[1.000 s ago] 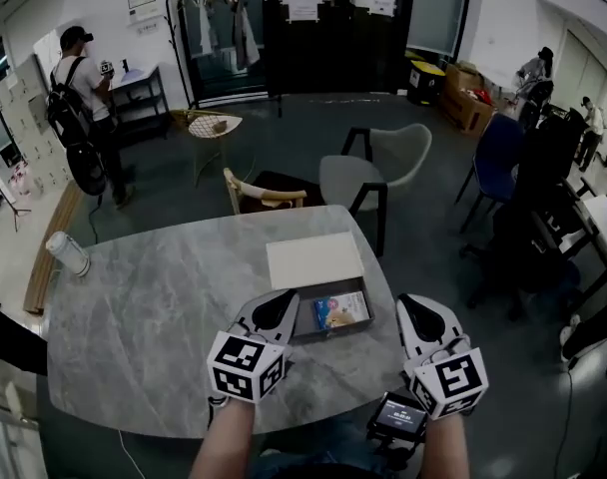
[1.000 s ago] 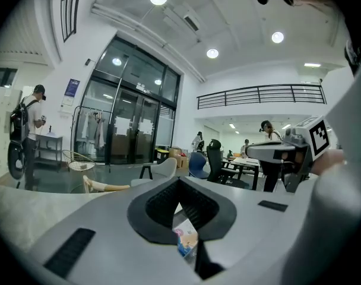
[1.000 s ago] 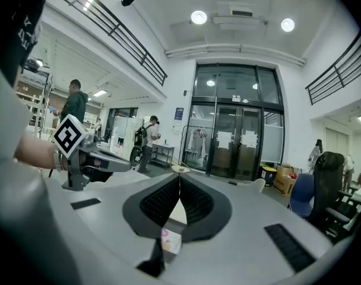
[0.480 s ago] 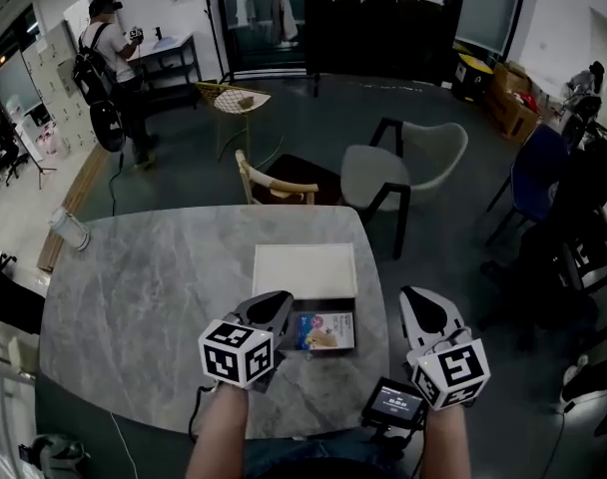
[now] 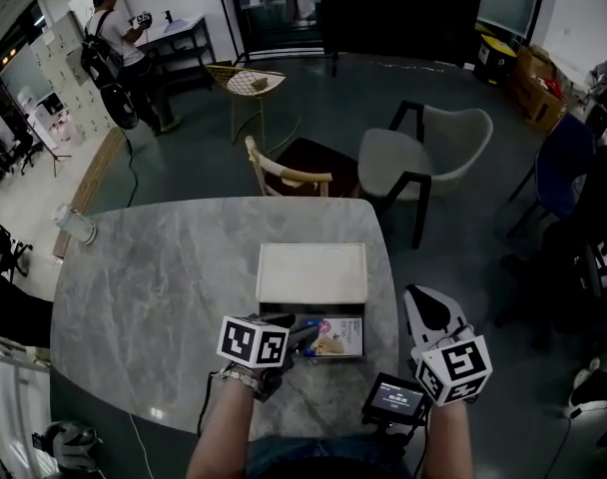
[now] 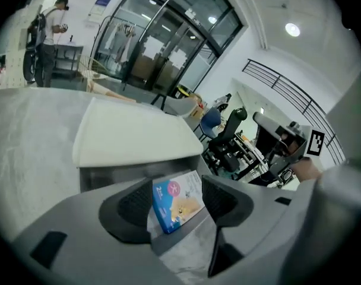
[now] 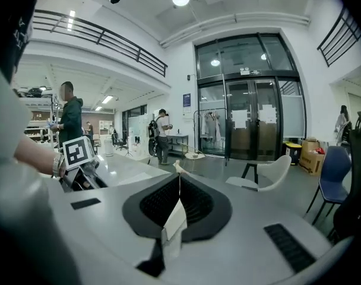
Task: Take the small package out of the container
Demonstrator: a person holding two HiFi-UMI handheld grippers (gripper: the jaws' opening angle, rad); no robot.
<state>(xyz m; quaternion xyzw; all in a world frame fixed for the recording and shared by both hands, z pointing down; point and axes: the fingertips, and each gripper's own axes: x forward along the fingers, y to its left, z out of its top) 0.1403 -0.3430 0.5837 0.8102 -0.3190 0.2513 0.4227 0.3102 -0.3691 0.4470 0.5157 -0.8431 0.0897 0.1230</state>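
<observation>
Head view: shows a grey marble table (image 5: 144,307) with a shallow grey container (image 5: 313,311) on its near right part. White lid (image 5: 312,272) lying flat right against the container's far side. Small package (image 5: 338,335), blue and cream, lying inside the container, towards its right. Left gripper (image 5: 300,331) at the container's near left corner, tips reaching in just beside the package. Right gripper (image 5: 425,303) out past the table's right edge, well apart from the container, with a small lit screen (image 5: 395,398) near it.

Left gripper view: looks along jaws that are opening, pads standing either side of the small package (image 6: 174,205) and not pressing on it. Package down in the container, with the white lid just beyond.

Right gripper view: shows jaws clenched together, pointing away from the table towards a white chair (image 7: 271,171) and glass doors (image 7: 246,120). Left gripper's marker cube at the far left.
</observation>
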